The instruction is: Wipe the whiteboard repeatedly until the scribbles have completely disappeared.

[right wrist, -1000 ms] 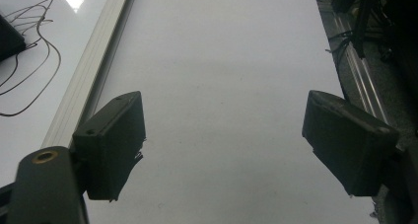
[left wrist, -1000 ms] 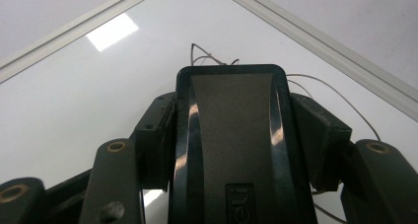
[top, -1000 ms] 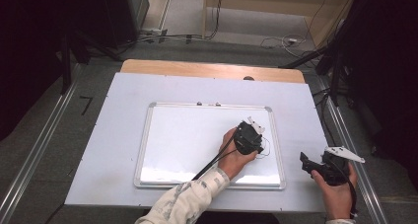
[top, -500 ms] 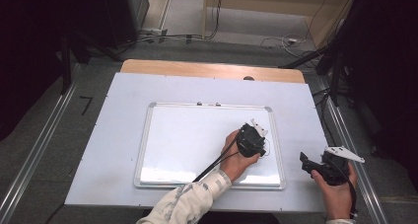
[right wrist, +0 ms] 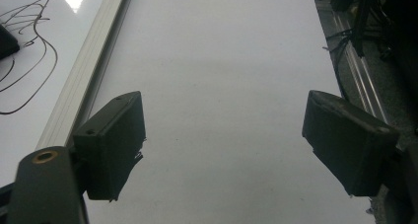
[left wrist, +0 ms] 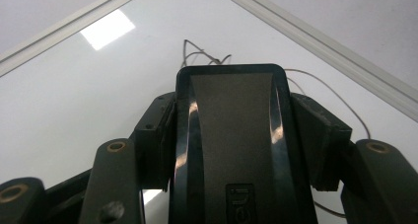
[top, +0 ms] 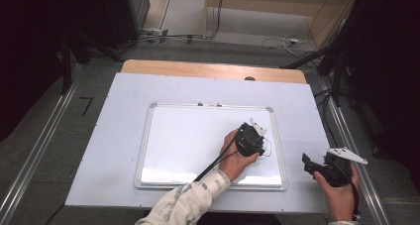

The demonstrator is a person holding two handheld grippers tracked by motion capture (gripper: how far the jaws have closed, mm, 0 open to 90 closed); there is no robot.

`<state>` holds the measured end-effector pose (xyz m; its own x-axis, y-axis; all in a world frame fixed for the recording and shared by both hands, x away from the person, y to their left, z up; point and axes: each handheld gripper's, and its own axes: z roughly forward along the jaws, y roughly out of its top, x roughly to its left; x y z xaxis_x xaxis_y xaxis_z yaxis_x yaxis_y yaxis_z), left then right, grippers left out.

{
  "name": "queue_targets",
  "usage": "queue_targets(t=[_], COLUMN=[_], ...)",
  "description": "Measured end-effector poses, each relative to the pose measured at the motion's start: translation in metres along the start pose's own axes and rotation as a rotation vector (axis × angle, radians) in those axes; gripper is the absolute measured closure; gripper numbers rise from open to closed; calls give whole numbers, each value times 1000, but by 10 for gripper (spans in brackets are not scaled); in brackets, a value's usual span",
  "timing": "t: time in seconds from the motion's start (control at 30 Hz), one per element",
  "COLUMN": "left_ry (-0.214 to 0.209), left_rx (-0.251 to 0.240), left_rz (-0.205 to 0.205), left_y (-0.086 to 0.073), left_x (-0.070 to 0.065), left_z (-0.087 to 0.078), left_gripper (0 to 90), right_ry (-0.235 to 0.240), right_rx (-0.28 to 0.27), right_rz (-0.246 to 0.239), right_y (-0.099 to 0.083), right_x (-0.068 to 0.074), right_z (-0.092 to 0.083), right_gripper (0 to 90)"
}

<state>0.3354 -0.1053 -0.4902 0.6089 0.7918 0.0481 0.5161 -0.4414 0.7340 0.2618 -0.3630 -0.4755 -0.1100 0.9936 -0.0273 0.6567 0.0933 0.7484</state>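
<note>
Seen from the high view: a white surface (top: pixel 124 136) w/ a framed whiteboard (top: pixel 188 145) lying flat at its centre. The left tool (top: pixel 253 138) sits over the board's right part, approx 3 o'clock from board centre, held by a hand in a patterned sleeve (top: pixel 188 205). The right tool (top: pixel 309 164) rests off the board at approx 4 o'clock, above bare surface, between the board's right frame and the surface's right edge.

The left tool view adds what the high view can't: the jaws are clamped on a black eraser (left wrist: pixel 236 135), a pad pressed to each of its sides, its front end pointing at the board. Thin scribbled lines (left wrist: pixel 202 56) show just past the eraser, near the frame corner (left wrist: pixel 315 36) at 1 o'clock.

The right tool view shows its jaws standing wide, nothing between them, plain surface under them. The board's frame (right wrist: pixel 93 61) runs along at 10 o'clock, w/ more scribble (right wrist: pixel 29 46) inside it. Free room lies ahead at 12 o'clock; a metal rail and cables (right wrist: pixel 355 41) border the surface at 2 o'clock.
</note>
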Motion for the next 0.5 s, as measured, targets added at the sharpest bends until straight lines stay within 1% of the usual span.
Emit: queue_targets(t=[0.13,0.3,0.5], left_ry=[14,21,28], left_rx=[2,2,4], left_rz=[-12,-26,-24], left_y=[0,0,-1], left_x=[6,13,11], left_z=[0,0,0], left_gripper=[410,410,410], right_ry=[1,1,1], right_rx=[2,2,3], right_rz=[-1,-1,-2], right_y=[0,0,0], right_x=[0,0,0], right_z=[0,0,0], right_gripper=[154,154,153])
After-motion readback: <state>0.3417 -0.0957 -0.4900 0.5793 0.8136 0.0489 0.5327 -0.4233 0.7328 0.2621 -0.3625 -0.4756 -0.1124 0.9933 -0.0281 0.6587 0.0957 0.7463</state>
